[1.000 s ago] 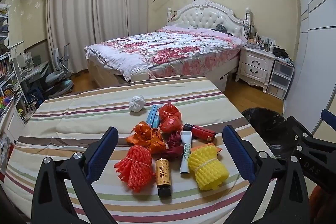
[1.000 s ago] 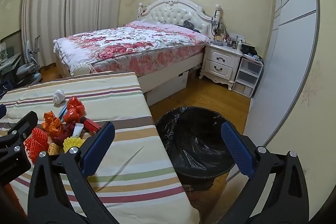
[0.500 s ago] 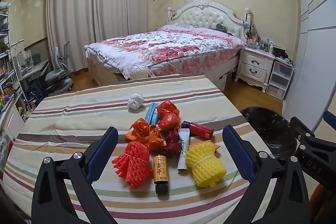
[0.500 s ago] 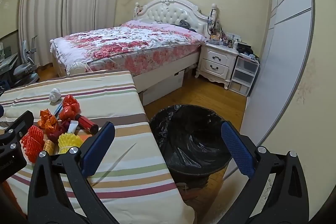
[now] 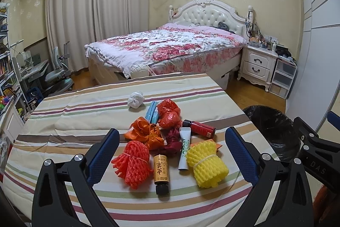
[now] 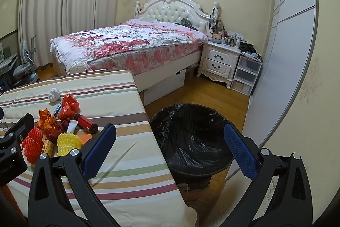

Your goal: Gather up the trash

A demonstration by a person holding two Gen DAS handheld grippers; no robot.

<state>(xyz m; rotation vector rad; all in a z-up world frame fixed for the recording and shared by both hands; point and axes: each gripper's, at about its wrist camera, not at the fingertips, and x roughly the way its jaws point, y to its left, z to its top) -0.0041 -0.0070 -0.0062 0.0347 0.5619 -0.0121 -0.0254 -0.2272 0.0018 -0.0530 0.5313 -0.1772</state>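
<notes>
Both tongs spread and empty; nothing collected yet.

The left tongs (image 5: pixel 172 155) frame the trash heap on the striped table (image 5: pixel 70 120): red foam net (image 5: pixel 132 162), gold bottle (image 5: pixel 161 169), yellow foam net (image 5: pixel 207 165). The right tongs (image 6: pixel 167 147) face the black-lined bin (image 6: pixel 191 139), likely the drop point, beside the table.
</notes>
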